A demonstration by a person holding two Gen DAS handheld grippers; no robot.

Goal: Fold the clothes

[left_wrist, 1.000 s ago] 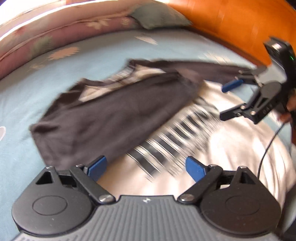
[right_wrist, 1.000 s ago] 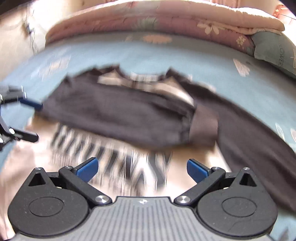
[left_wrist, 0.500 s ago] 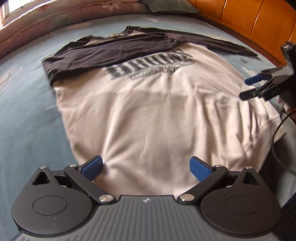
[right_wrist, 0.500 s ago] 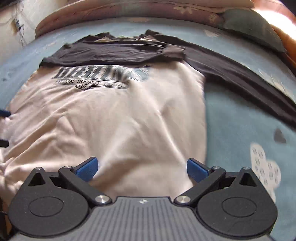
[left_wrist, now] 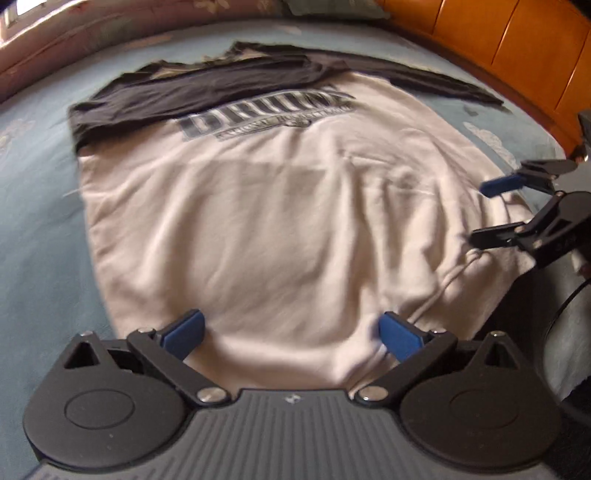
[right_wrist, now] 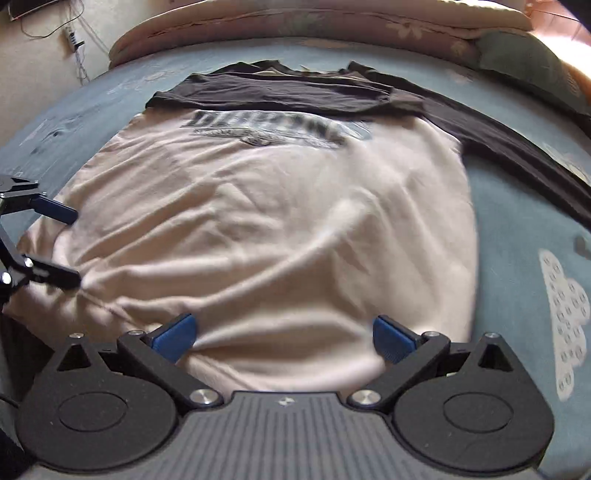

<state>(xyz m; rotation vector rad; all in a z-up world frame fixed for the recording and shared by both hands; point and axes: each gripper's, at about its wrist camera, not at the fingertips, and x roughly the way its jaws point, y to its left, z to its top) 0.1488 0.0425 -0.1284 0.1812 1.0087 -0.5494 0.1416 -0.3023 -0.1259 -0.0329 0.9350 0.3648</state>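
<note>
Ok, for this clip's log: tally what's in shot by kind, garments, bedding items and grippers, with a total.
Garments: 1, the shirt, white body with dark sleeves, spread flat.
Bedding: 3, the blue sheet, floral quilt and green pillow.
Grippers: 2, the left gripper and right gripper, both open at the hem.
Total: 6.

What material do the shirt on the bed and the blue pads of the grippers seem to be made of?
The shirt looks like soft matte cotton knit: it lies in loose wrinkles, and its hem shows stitching. The blue pads look like matte rubber or plastic, smooth and without shine; the pictures leave open which.
</note>
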